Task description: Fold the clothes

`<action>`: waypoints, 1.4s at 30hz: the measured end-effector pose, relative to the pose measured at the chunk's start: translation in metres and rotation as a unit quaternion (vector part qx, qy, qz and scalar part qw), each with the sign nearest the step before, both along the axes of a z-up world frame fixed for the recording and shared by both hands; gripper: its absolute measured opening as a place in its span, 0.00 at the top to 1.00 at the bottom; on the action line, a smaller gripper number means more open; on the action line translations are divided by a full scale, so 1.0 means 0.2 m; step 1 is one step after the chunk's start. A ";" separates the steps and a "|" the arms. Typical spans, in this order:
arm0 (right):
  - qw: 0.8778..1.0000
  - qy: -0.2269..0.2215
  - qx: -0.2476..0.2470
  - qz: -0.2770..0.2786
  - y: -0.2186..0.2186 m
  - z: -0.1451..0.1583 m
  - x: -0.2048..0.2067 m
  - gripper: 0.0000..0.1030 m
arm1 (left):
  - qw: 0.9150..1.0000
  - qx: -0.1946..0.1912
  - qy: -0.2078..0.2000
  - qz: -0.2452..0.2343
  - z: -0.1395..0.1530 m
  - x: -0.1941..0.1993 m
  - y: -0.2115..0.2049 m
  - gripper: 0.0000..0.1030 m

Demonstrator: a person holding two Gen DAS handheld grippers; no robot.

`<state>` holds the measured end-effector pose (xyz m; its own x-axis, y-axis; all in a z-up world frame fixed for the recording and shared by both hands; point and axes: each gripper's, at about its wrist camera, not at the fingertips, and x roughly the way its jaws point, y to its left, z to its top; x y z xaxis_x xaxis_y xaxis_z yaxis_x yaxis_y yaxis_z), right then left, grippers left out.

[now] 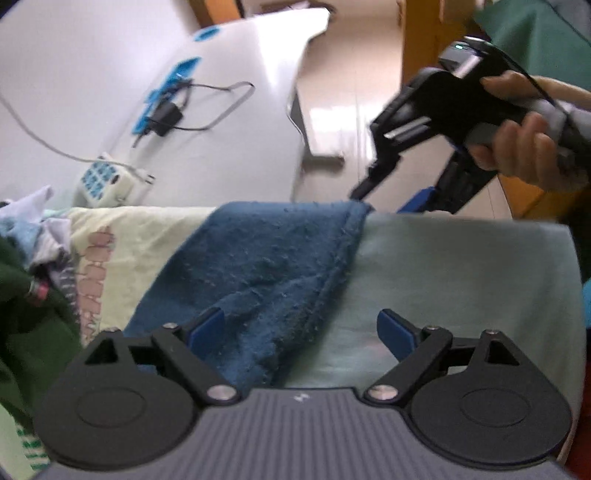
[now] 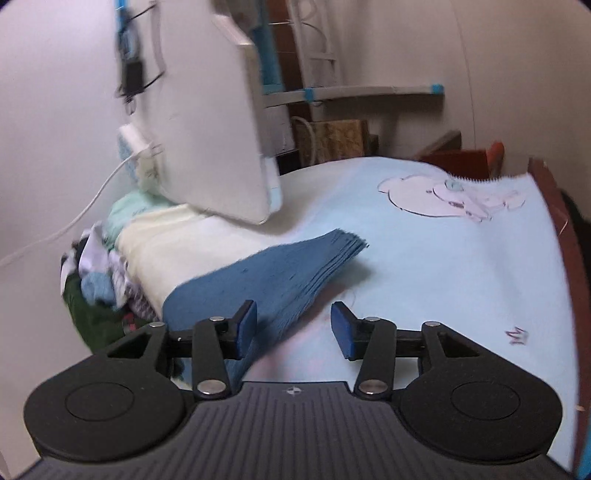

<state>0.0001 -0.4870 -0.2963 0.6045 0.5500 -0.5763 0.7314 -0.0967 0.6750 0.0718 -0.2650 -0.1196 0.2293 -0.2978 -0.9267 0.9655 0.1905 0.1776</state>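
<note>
A white table top [image 1: 110, 74] fills the left wrist view from nine to twelve o'clock, with a black adapter [image 1: 165, 119] and its looped cable, blue clips [image 1: 173, 79] and a pale power strip [image 1: 103, 180] with blue sockets lying on it. At one o'clock a glossy light floor [image 1: 332, 92] reflects daylight, edged by yellow-brown wooden furniture [image 1: 421, 33]. In the right wrist view, plain white walls [image 2: 498, 55] span ten to two o'clock, with a white rack [image 2: 314, 40] at twelve and dark wooden pieces [image 2: 465, 155] at two o'clock.
</note>
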 end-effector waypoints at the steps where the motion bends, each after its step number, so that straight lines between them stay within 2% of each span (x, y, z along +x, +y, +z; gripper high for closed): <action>1: 1.000 0.004 0.010 -0.009 -0.01 -0.02 0.00 0.51 | 1.000 0.004 0.001 -0.003 -0.01 0.00 0.00 0.11; 4: 0.999 0.017 0.035 -0.028 -0.01 -0.08 0.05 0.50 | 1.000 0.008 0.013 0.005 -0.03 0.02 0.01 0.10; 6: 0.999 0.005 0.028 -0.022 -0.02 -0.07 0.10 0.54 | 1.000 0.008 0.022 0.016 -0.06 0.04 0.01 0.11; 7: 1.000 -0.001 0.024 -0.019 -0.02 -0.07 0.13 0.65 | 0.999 0.007 0.027 0.022 -0.07 0.06 0.01 0.11; 8: 1.000 -0.007 0.021 -0.015 -0.02 -0.07 0.16 0.82 | 0.999 0.004 0.033 0.030 -0.08 0.07 0.01 0.11; 10: 0.999 -0.035 -0.015 0.012 -0.03 0.01 0.22 0.93 | 0.998 -0.007 0.042 0.044 -0.07 0.08 0.03 0.11; 11: 0.998 -0.051 -0.036 0.022 -0.04 0.06 0.25 0.93 | 0.997 -0.017 0.046 0.054 -0.06 0.08 0.04 0.11; 13: 0.987 -0.107 -0.106 0.057 -0.04 0.24 0.31 0.93 | 0.995 -0.041 0.051 0.073 -0.02 0.08 0.06 0.08; 16: 0.952 -0.200 -0.198 0.119 0.01 0.50 0.40 0.93 | 0.990 -0.080 0.046 0.103 0.07 0.06 0.07 0.06; 18: 0.917 -0.268 -0.245 0.167 0.09 0.68 0.45 0.93 | 0.986 -0.111 0.039 0.117 0.13 0.03 0.08 0.06; 20: 0.870 -0.332 -0.293 0.216 0.19 0.84 0.48 0.93 | 0.980 -0.149 0.041 0.128 0.19 0.01 0.11 0.06; 21: 0.842 -0.358 -0.324 0.241 0.25 0.89 0.48 0.93 | 0.975 -0.169 0.049 0.138 0.22 0.01 0.14 0.06; 23: 0.779 -0.404 -0.381 0.291 0.38 0.99 0.47 0.93 | 0.962 -0.208 0.069 0.165 0.28 0.02 0.23 0.06; 25: 0.713 -0.443 -0.428 0.334 0.51 1.06 0.45 0.93 | 0.943 -0.244 0.100 0.201 0.34 0.05 0.36 0.06; 26: 0.688 -0.455 -0.445 0.348 0.55 1.06 0.44 0.93 | 0.933 -0.263 0.110 0.222 0.36 0.05 0.43 0.06; 28: 0.629 -0.474 -0.487 0.377 0.64 1.05 0.39 0.93 | 0.913 -0.294 0.119 0.258 0.40 0.07 0.54 0.03; 30: 0.590 -0.493 -0.501 0.397 0.70 1.03 0.34 0.93 | 0.891 -0.316 0.138 0.295 0.39 0.09 0.61 0.03; 32: 0.559 -0.507 -0.512 0.410 0.74 1.02 0.29 0.93 | 0.870 -0.332 0.163 0.327 0.35 0.12 0.65 0.02; 35: 0.489 -0.528 -0.540 0.437 0.82 0.99 0.22 0.93 | 0.847 -0.346 0.186 0.358 0.29 0.16 0.65 0.03; 36: 0.471 -0.533 -0.540 0.450 0.84 0.98 0.21 0.93 | 0.837 -0.360 0.203 0.358 0.28 0.16 0.67 0.03; 38: 0.445 -0.536 -0.553 0.457 0.87 0.96 0.19 0.94 | 0.818 -0.383 0.226 0.365 0.25 0.16 0.69 0.02; 41: 0.417 -0.552 -0.563 0.452 0.89 0.95 0.15 0.94 | 0.806 -0.369 0.238 0.396 0.17 0.18 0.68 0.04; 42: 0.411 -0.556 -0.565 0.451 0.90 0.96 0.14 0.94 | 0.798 -0.367 0.245 0.410 0.14 0.20 0.67 0.04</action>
